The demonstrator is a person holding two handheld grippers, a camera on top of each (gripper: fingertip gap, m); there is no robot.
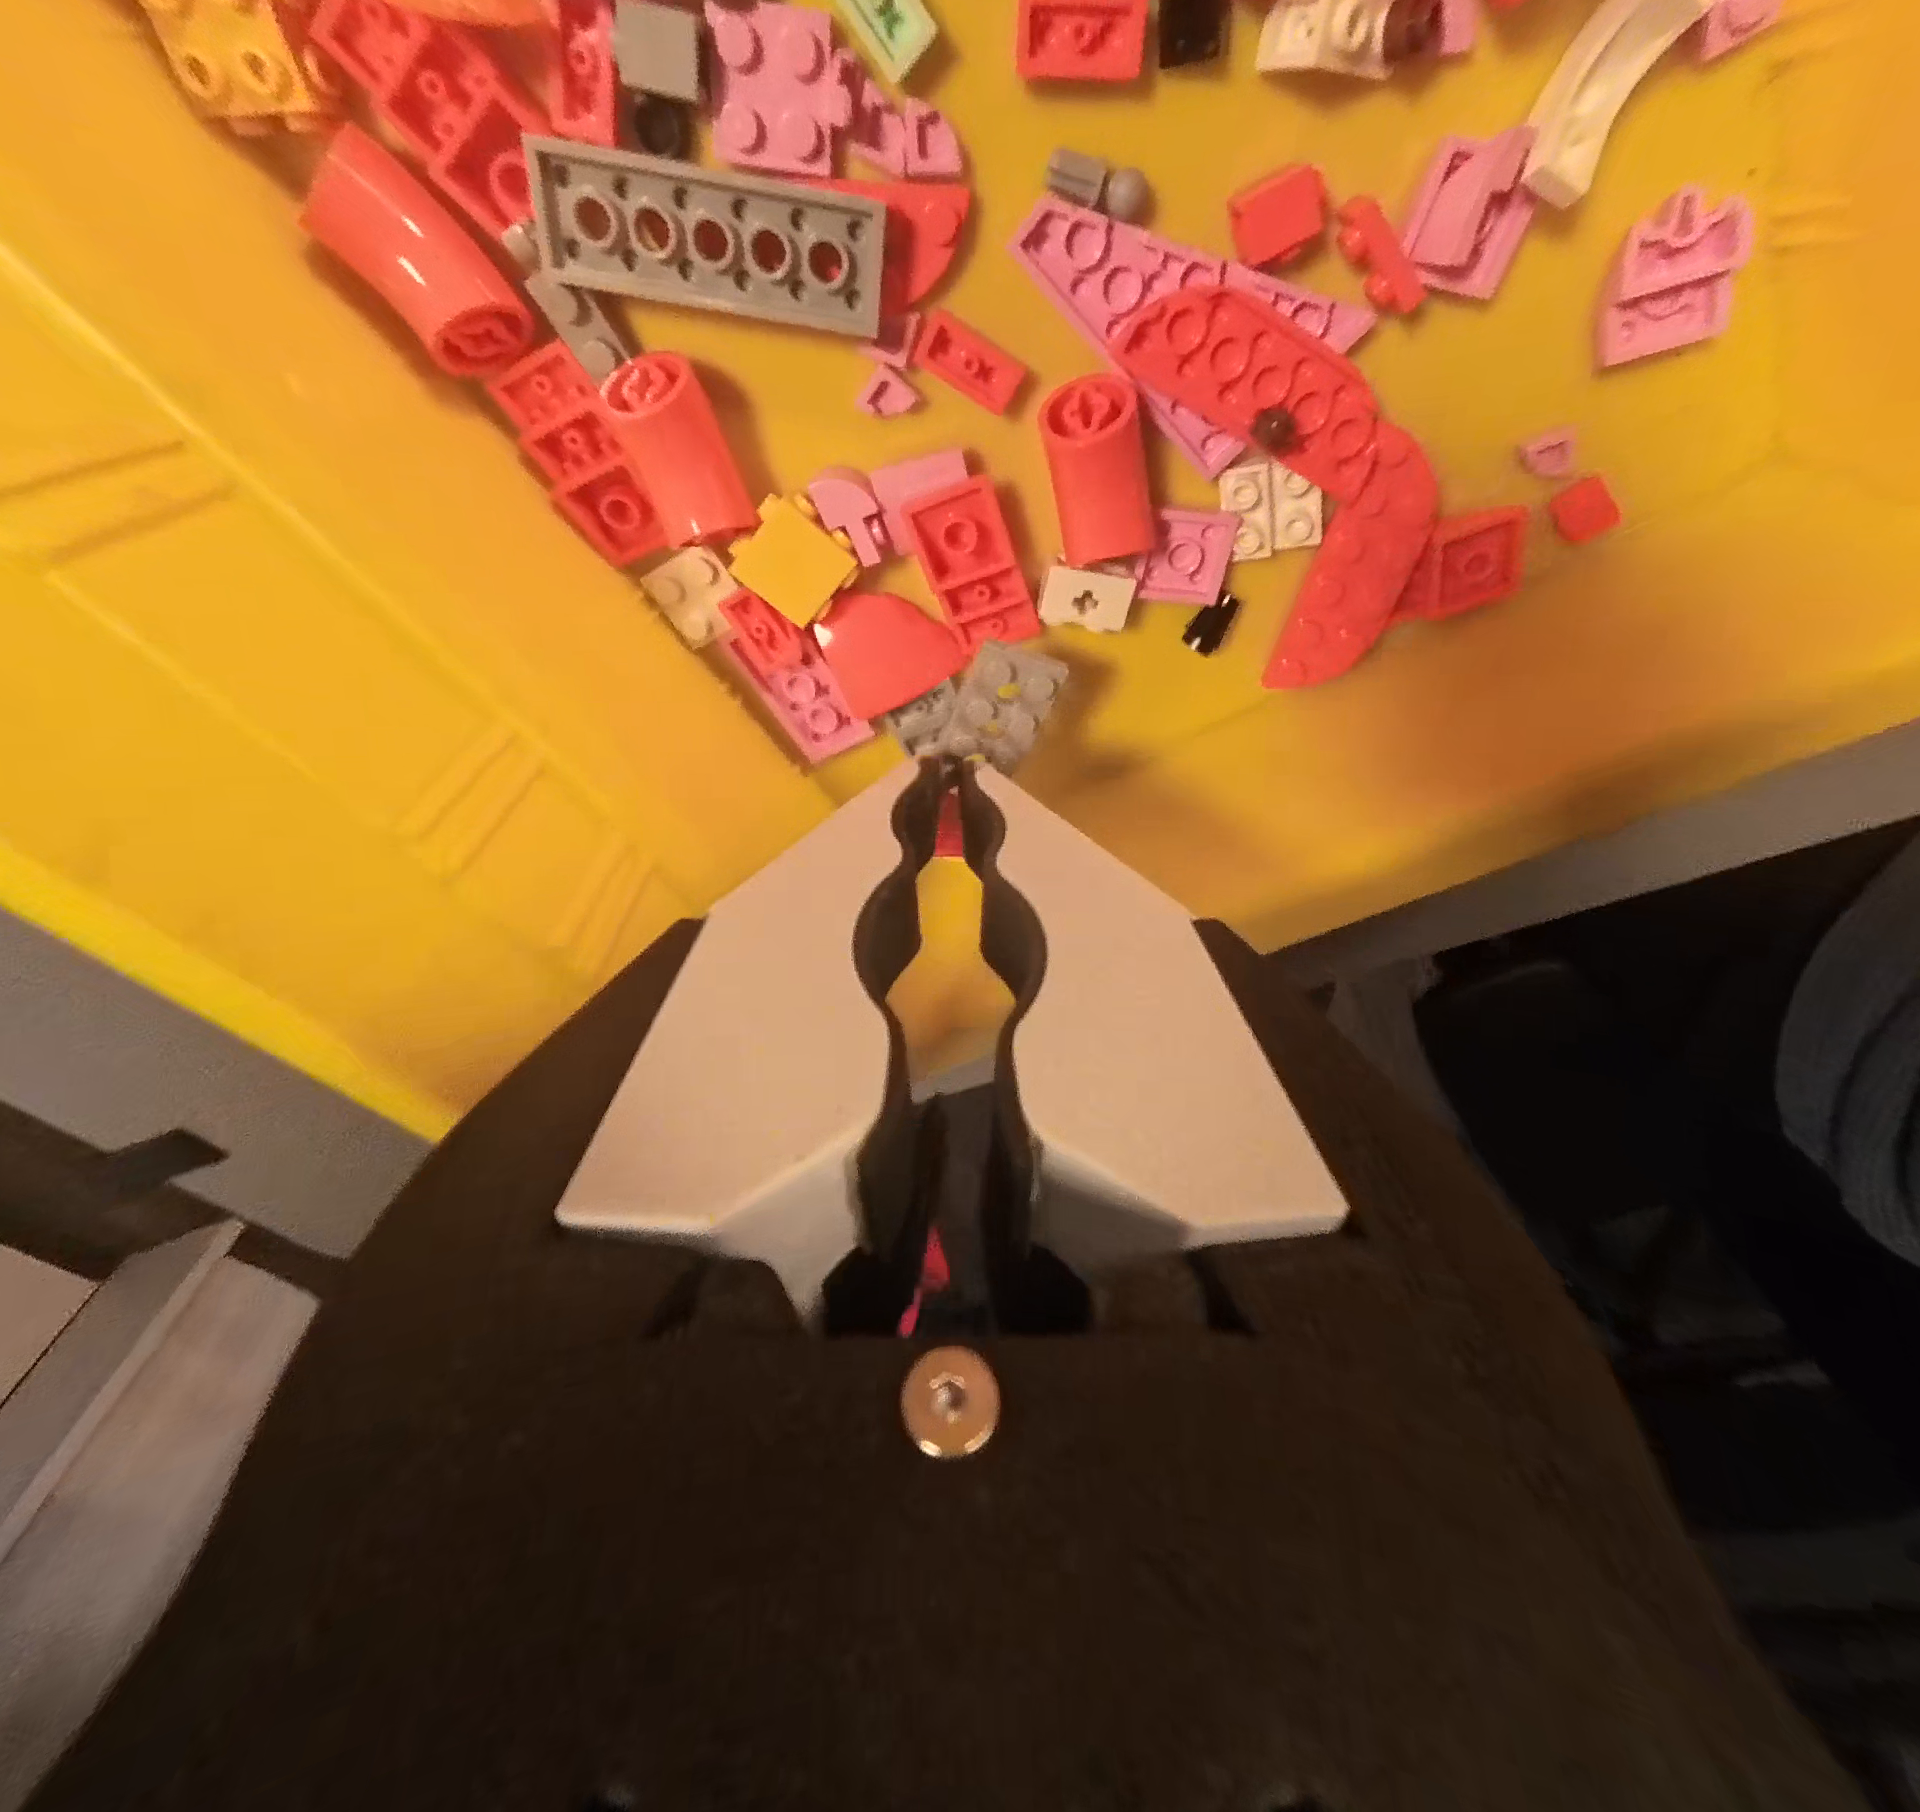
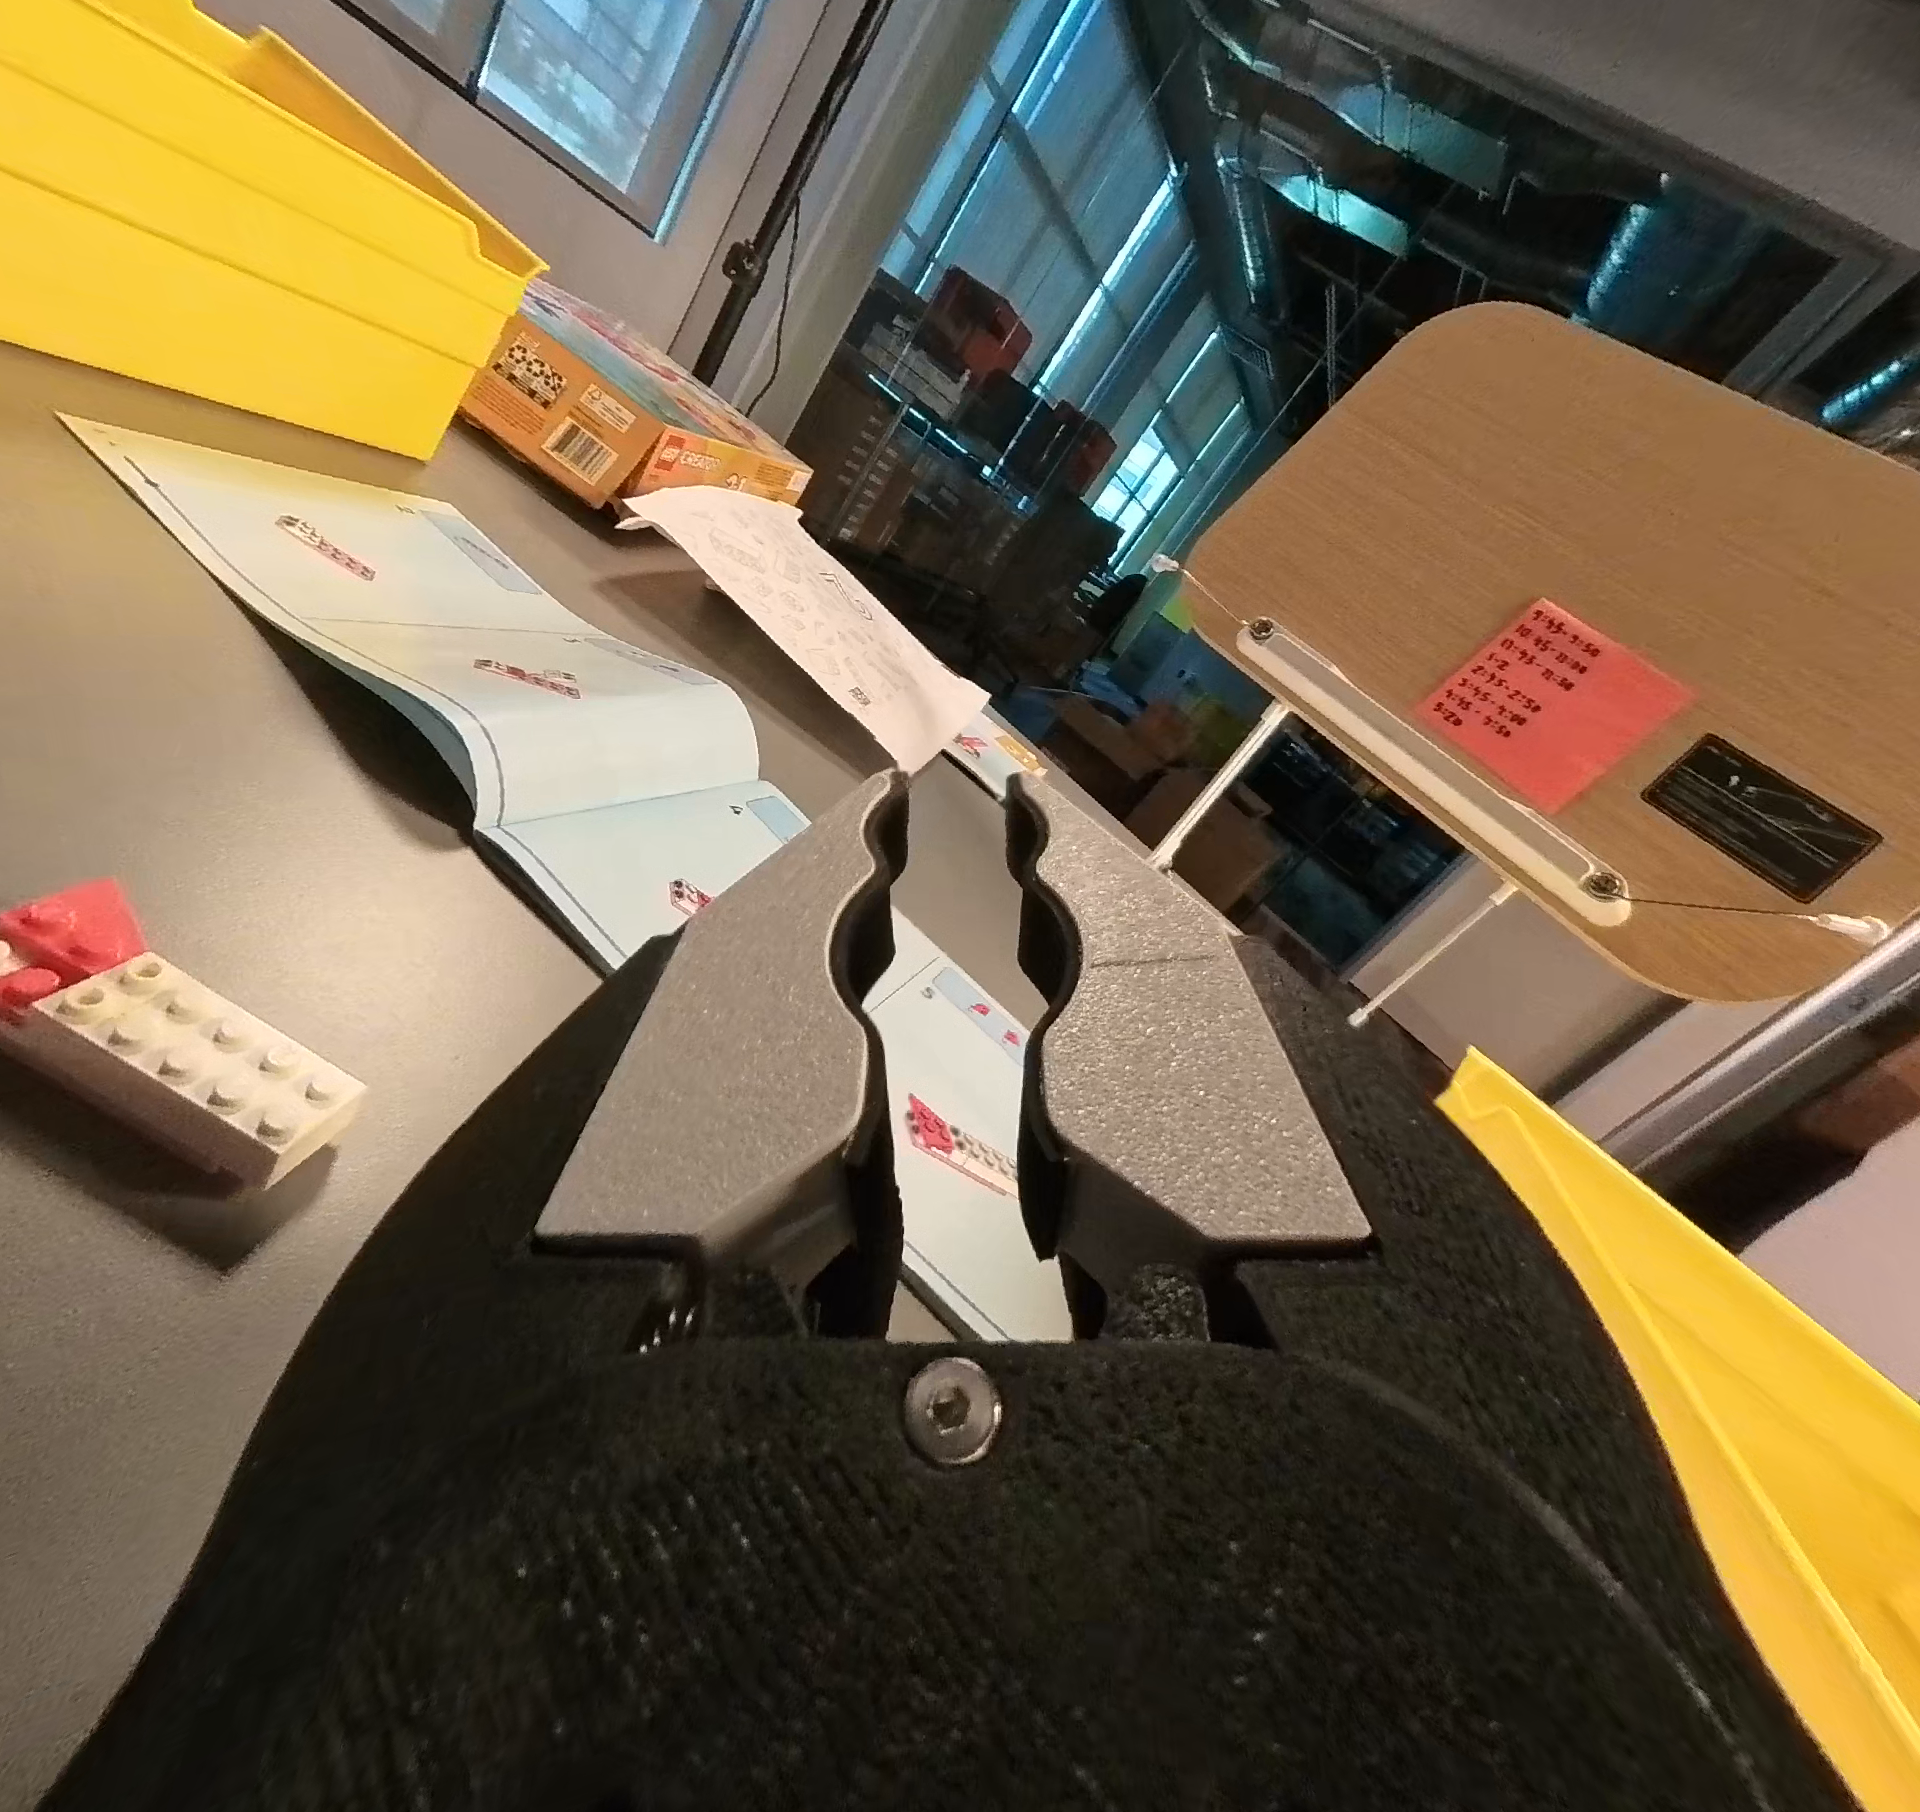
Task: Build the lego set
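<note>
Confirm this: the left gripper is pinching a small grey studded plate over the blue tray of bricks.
Wrong on one point: the tray is yellow, not blue. The left wrist view shows it, with the left gripper closed on the small grey studded plate over it.

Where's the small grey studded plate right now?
Left wrist view, centre: the grey plate is pinched at the left hand-held gripper tips, beside a coral dome piece over the yellow tray.

My left gripper reaches up the middle of the frame, pale fingers drawn together, their black wavy pads pinched on the edge of a small grey studded plate at the tips. My right gripper points toward the upper centre, dark grey fingers parted, bare between them.
</note>
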